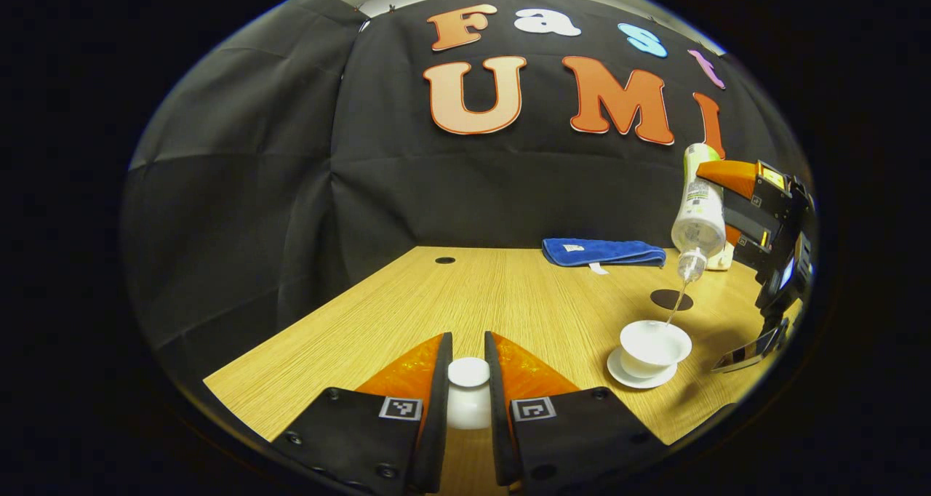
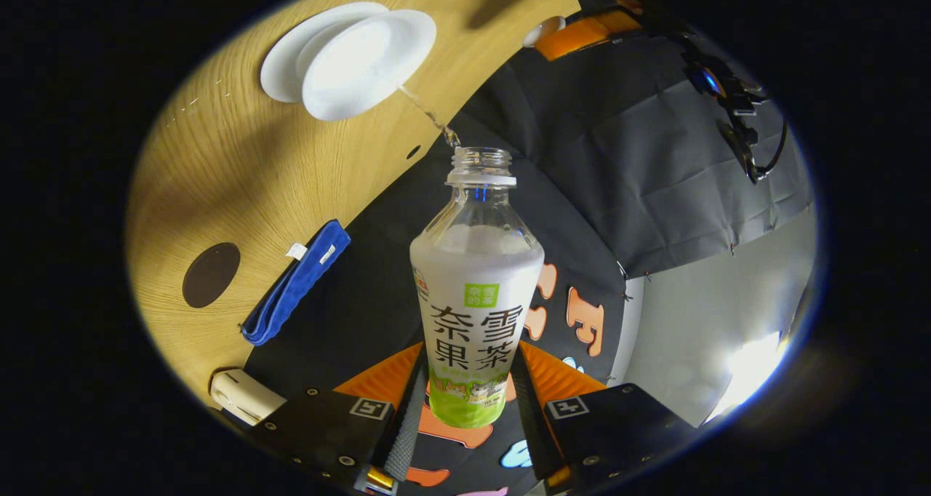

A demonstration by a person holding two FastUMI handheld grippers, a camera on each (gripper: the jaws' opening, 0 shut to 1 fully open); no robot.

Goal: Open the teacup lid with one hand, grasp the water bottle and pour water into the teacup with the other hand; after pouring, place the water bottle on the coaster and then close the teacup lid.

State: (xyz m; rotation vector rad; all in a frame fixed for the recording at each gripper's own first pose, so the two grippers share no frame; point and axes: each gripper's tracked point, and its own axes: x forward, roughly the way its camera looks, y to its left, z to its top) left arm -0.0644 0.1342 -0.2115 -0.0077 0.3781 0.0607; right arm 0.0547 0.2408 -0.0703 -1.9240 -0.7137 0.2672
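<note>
My left gripper (image 1: 468, 380) is shut on the white teacup lid (image 1: 468, 390), held just above the wooden table (image 1: 407, 314). To the right stands the open white teacup (image 1: 653, 347) on its saucer (image 1: 640, 377). Above it the water bottle (image 1: 698, 212) is tipped neck down, and a thin stream of water runs into the cup. In the right gripper view my right gripper (image 2: 469, 401) is shut on the water bottle (image 2: 474, 292), whose open mouth points at the teacup (image 2: 367, 63). The dark round coaster (image 1: 670, 300) lies behind the cup, bare.
A folded blue towel (image 1: 602, 252) lies at the table's back edge, with a small white device (image 2: 244, 396) beside it. A small dark hole (image 1: 444, 260) marks the far table. The coaster (image 2: 211, 274) sits near the towel (image 2: 294, 281).
</note>
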